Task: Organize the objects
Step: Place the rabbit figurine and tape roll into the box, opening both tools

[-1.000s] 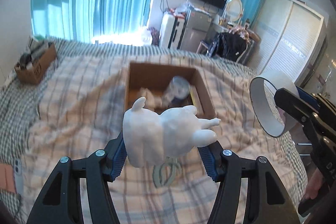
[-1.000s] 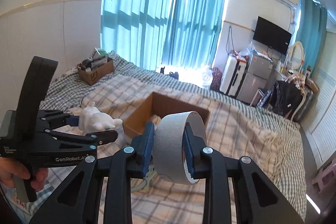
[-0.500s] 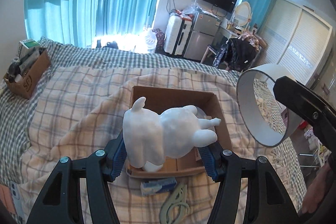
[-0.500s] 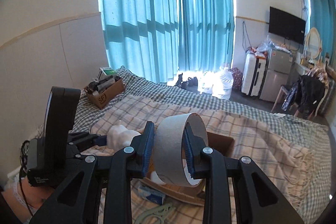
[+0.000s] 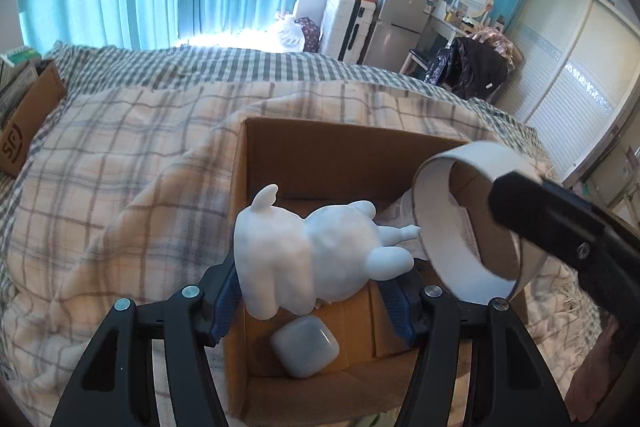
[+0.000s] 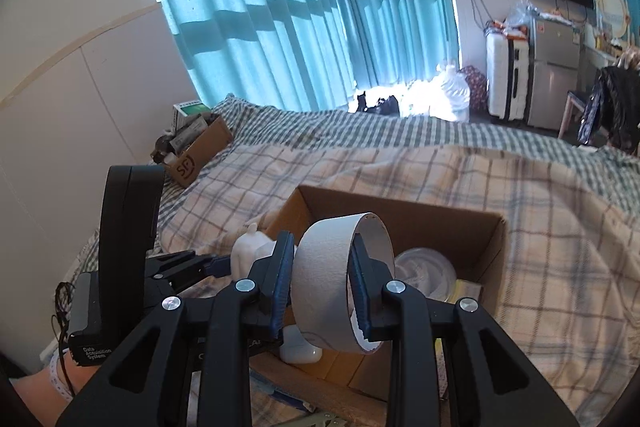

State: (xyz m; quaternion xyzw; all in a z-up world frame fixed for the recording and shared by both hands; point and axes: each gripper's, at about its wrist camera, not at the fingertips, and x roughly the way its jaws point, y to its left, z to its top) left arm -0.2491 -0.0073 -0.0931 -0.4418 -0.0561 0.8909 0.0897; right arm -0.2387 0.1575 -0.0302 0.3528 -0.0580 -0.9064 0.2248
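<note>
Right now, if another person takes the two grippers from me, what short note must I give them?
Left gripper: shut on the white rabbit, held over the open box.
Right gripper: shut on the tape roll, also over the box.
In the box: a small white case near the front wall and a whitish round thing toward the back.
Done: both things are lifted and brought above the box.
Left: lower and release the rabbit and the roll inside, probably one at a time, so that they do not collide.

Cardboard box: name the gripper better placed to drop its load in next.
Left. The left gripper holds the white rabbit figure directly above the cardboard box; the right gripper holds its tape roll over the edge.
</note>
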